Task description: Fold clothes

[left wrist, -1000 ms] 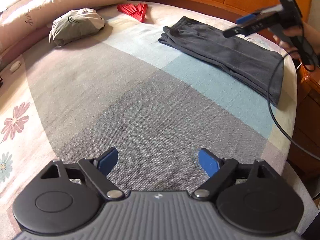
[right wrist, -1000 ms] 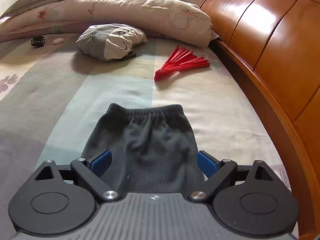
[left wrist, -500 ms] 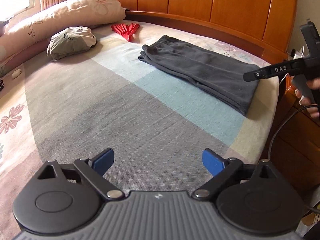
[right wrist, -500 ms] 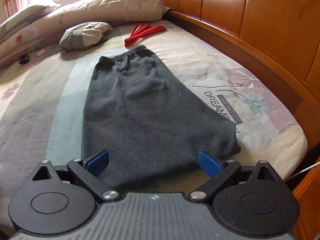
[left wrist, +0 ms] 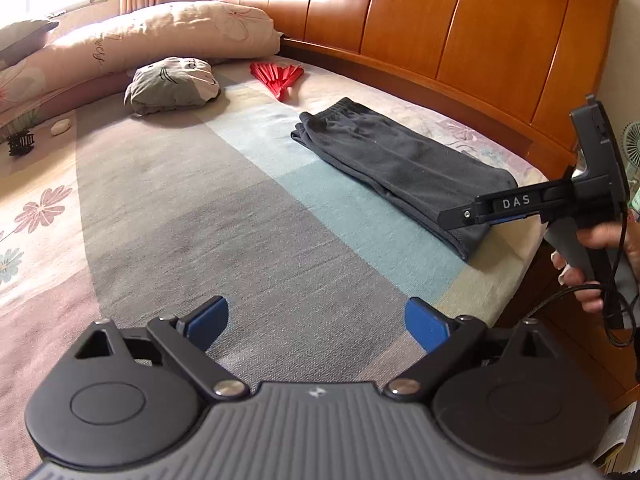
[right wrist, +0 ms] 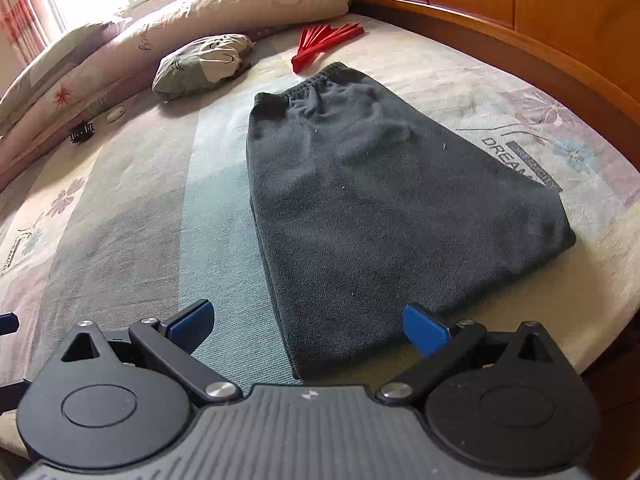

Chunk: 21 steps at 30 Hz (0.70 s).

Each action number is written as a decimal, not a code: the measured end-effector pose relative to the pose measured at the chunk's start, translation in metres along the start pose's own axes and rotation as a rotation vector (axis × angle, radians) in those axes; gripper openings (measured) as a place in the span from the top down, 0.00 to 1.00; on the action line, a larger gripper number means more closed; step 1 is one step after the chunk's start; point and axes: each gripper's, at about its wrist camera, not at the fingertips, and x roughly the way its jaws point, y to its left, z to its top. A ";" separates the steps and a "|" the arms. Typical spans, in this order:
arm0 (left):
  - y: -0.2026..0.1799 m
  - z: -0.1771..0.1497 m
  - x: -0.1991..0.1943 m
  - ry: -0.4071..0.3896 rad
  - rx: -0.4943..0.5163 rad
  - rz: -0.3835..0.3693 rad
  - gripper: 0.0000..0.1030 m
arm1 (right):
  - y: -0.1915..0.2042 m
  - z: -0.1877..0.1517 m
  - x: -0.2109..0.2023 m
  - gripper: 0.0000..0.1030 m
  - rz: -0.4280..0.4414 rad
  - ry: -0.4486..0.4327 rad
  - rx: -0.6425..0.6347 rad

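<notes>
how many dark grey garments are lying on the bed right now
1. The folded dark grey fleece trousers lie flat on the striped bedsheet near the wooden headboard, waistband toward the red folding fan. Others may lie out of view.

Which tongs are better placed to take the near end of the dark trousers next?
Probably right: the right tongs open just before the dark trousers, while the left tongs face bare bedspread.

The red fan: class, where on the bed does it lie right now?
In both wrist views the red fan lies at the far end of the bed, between the grey cushion and the wooden headboard, just beyond the waistband of the folded dark trousers.
</notes>
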 end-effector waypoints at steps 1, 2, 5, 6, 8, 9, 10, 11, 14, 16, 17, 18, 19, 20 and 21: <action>0.000 0.000 -0.001 -0.003 0.003 0.009 0.08 | 0.002 0.000 -0.003 0.01 0.010 -0.009 0.003; -0.001 -0.001 -0.002 -0.007 0.007 0.017 0.08 | 0.004 0.001 -0.006 0.01 0.027 -0.020 0.009; -0.002 -0.002 -0.005 -0.015 0.006 0.029 0.08 | 0.010 0.001 -0.006 0.00 0.057 -0.025 0.014; -0.001 -0.002 -0.007 -0.018 0.003 0.031 0.08 | 0.013 0.000 -0.003 0.00 0.058 -0.016 0.011; -0.001 -0.004 -0.010 -0.023 0.000 0.036 0.08 | 0.016 -0.004 0.007 0.00 0.042 0.018 0.007; -0.001 -0.005 -0.011 -0.023 -0.001 0.040 0.08 | 0.017 -0.006 0.007 0.00 0.038 0.018 0.003; 0.000 -0.006 -0.012 -0.023 -0.003 0.044 0.08 | 0.017 -0.007 0.006 0.00 0.035 0.017 -0.001; 0.001 -0.007 -0.012 -0.022 -0.005 0.047 0.08 | 0.016 -0.008 0.002 0.00 0.043 0.005 -0.001; 0.002 -0.009 -0.013 -0.018 -0.011 0.055 0.08 | 0.003 0.000 -0.015 0.00 0.061 -0.070 0.021; 0.001 -0.010 -0.012 -0.019 -0.012 0.053 0.08 | -0.011 0.008 -0.024 0.00 0.020 -0.124 0.037; 0.001 -0.010 -0.012 -0.019 -0.012 0.052 0.08 | -0.019 0.013 -0.025 0.00 -0.020 -0.143 0.044; 0.000 -0.011 -0.011 -0.020 -0.012 0.050 0.08 | -0.029 0.018 -0.021 0.00 -0.050 -0.153 0.046; 0.000 -0.011 -0.011 -0.020 -0.013 0.049 0.08 | -0.040 0.023 -0.017 0.00 -0.079 -0.161 0.048; -0.001 -0.011 -0.010 -0.020 -0.013 0.048 0.08 | -0.050 0.028 -0.012 0.00 -0.107 -0.169 0.049; -0.001 -0.012 -0.010 -0.021 -0.013 0.047 0.08 | -0.060 0.033 -0.008 0.00 -0.135 -0.177 0.051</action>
